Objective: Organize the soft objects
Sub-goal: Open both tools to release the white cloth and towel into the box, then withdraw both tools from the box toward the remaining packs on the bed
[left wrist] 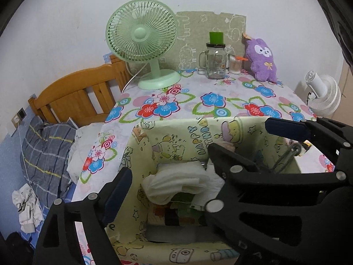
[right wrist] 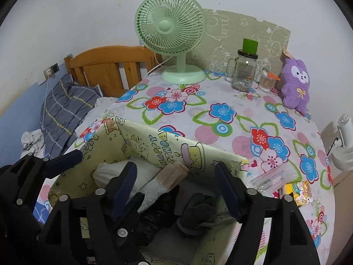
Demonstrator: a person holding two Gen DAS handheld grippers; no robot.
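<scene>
A pale yellow cartoon-print fabric box (left wrist: pixel 176 141) (right wrist: pixel 141 145) stands at the near edge of the floral table. In it lie a folded white cloth (left wrist: pixel 176 183) (right wrist: pixel 103 174), a beige strip (right wrist: pixel 174 174) and a black cloth bundle (right wrist: pixel 198 212). My left gripper (left wrist: pixel 176 172) (right wrist: pixel 110 174) hangs open over the white cloth without touching it; its right finger is hidden behind the other tool. My right gripper (right wrist: pixel 175 167) (left wrist: pixel 239 135) is open above the black bundle, pads apart from it. A purple plush (left wrist: pixel 262 61) (right wrist: pixel 295 84) leans on the wall at the table's back right.
A green fan (left wrist: pixel 141 37) (right wrist: pixel 169 28), a glass jar mug (left wrist: pixel 215 61) and a cotton-swab tub (right wrist: pixel 265 81) stand at the back. A clear zip bag (right wrist: pixel 273 178) and a tissue pack (right wrist: pixel 300 192) lie right of the box. Left is a bed with a plaid pillow (left wrist: pixel 46 150).
</scene>
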